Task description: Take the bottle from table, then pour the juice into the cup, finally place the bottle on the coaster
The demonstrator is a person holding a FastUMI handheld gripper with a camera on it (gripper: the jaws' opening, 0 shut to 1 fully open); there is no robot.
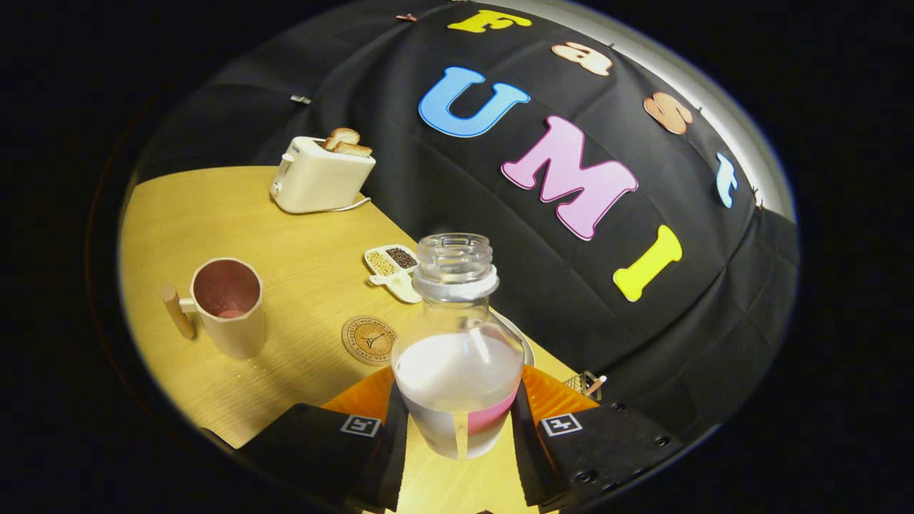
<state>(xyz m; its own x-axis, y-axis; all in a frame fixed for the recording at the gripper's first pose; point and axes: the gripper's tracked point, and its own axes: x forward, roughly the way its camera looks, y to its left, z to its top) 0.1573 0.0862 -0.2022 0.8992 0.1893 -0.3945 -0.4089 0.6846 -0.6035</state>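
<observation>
Bottle (458, 357): clear, uncapped, part-filled with a pale liquid, a pink band low on its body. It sits between the fingers (391, 417), which press on its lower body from both sides; the gripper (457, 428) is closed on it. The bottle appears lifted clear of the table (300, 285), though its base contact cannot be confirmed. The view is tilted, and the grip sits low, probably to leave the neck free for pouring.

Cup (227, 305): handled, open end up, standing on the table well to the left of the bottle, beyond the fingers. A little pinkish liquid shows at its bottom. Pouring is judged either begun or pending.

Coaster (369, 340): round, flat on the table, between cup and bottle, unoccupied. It carries a ring of small lettering around a tower emblem; the lettering is too small to read reliably.

Other items: a divided dish (393, 268) of seeds just beyond the coaster; a toaster (321, 177) holding toast (346, 141) at the far end. A plate (525, 346) edge shows behind the bottle.
</observation>
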